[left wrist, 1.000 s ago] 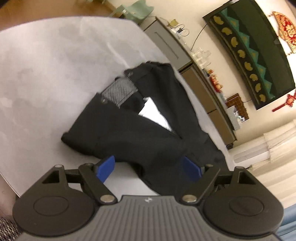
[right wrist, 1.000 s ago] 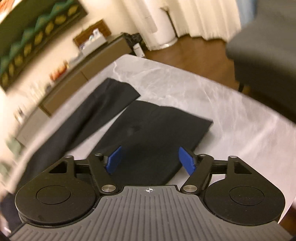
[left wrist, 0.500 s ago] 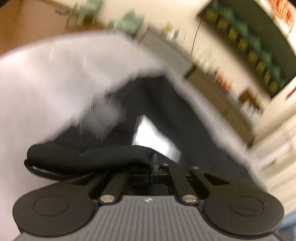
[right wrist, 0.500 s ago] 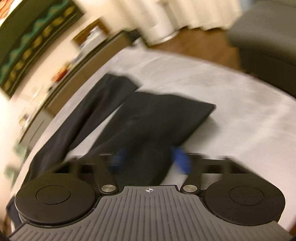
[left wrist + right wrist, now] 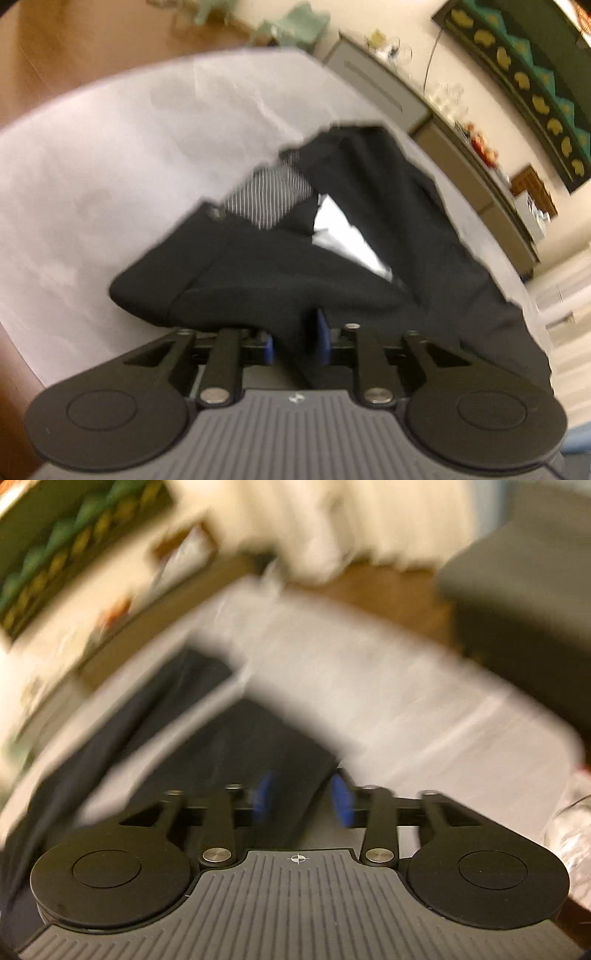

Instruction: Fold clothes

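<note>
Item: black trousers [image 5: 369, 280], spread on a white-covered table [image 5: 110, 177].

Left wrist view: left gripper [image 5: 295, 341] clamped on a raised fold of the trousers, blue pads [image 5: 320, 334] pressed close with dark cloth bunched between them. Waist end lies just ahead of the gripper; a striped inner lining [image 5: 269, 195] shows at the far-left part of the waistband. A patch of table shows through a gap in the cloth. The legs run away from the gripper toward the upper right, long axis along the sideboard [image 5: 461, 158] by the wall.

Right wrist view (heavily blurred): right gripper [image 5: 304, 801] has its blue pads [image 5: 341, 805] drawn in around a cloth edge of the trousers [image 5: 229, 760], a narrow gap remaining; firm grip cannot be confirmed. Trouser legs stretch from the gripper toward the upper left across the table [image 5: 388, 709].
</note>
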The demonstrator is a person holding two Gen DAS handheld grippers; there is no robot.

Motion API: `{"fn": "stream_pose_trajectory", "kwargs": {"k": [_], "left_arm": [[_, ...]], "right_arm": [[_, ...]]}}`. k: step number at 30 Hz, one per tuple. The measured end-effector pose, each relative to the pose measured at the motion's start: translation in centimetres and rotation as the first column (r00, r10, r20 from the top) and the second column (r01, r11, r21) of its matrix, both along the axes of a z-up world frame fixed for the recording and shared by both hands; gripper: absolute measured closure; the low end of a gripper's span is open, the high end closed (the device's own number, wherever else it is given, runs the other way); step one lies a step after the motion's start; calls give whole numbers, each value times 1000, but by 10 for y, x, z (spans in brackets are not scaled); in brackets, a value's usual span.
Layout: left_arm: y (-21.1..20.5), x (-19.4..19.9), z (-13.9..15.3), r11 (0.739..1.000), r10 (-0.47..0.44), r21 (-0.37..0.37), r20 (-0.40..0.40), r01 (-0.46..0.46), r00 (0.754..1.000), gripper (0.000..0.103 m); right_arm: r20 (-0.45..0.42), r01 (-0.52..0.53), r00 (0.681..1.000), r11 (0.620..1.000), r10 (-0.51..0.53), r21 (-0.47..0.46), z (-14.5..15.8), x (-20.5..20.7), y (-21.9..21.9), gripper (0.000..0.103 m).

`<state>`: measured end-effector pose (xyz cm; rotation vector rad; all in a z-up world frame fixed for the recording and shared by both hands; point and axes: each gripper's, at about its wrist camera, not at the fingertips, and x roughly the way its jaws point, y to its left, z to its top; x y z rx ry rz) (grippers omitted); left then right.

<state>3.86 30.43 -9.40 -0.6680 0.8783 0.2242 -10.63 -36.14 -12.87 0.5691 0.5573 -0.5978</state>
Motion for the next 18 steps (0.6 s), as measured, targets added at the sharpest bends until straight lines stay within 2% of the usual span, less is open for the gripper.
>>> {"fn": "stream_pose_trajectory", "kwargs": {"k": [2,4,6,8,10,11,12,13,15,17,18], "left_arm": [[-5,2,7,999,10,35,13,-10,1000,67],[-9,4,13,997,19,69,27,-21,999,66],[-14,5,20,994,28,103,40,-33,999,56],[-18,7,27,990,37,137,54,-44,998,55],[-19,7,28,987,45,149,60,-53,997,55],[-17,6,27,988,49,145,59,-57,997,55],[-15,6,26,988,51,142,57,-59,997,55],[-13,6,25,988,53,139,54,-61,997,54],[-14,9,19,991,48,125,41,-53,998,54],[-15,11,14,992,37,117,26,-39,999,54],[-16,11,13,991,39,127,22,-42,999,54]], "right_arm": [[17,54,998,988,-52,-146,16,4,7,46],[-14,-23,1000,971,21,-239,21,27,18,46],[-116,-175,982,949,149,-264,12,65,29,47],[-231,-312,939,915,256,-255,-2,102,38,45],[-331,-360,904,897,269,-255,-16,124,37,41],[-356,-358,900,894,253,-269,-18,130,34,37],[-359,-343,903,897,235,-278,-19,134,28,24],[-353,-324,910,904,217,-280,-19,137,22,17],[-339,-314,914,917,222,-245,-23,141,9,17],[-307,-335,912,926,271,-176,-32,141,1,25],[-282,-347,913,925,295,-156,-34,140,-2,39]]}}
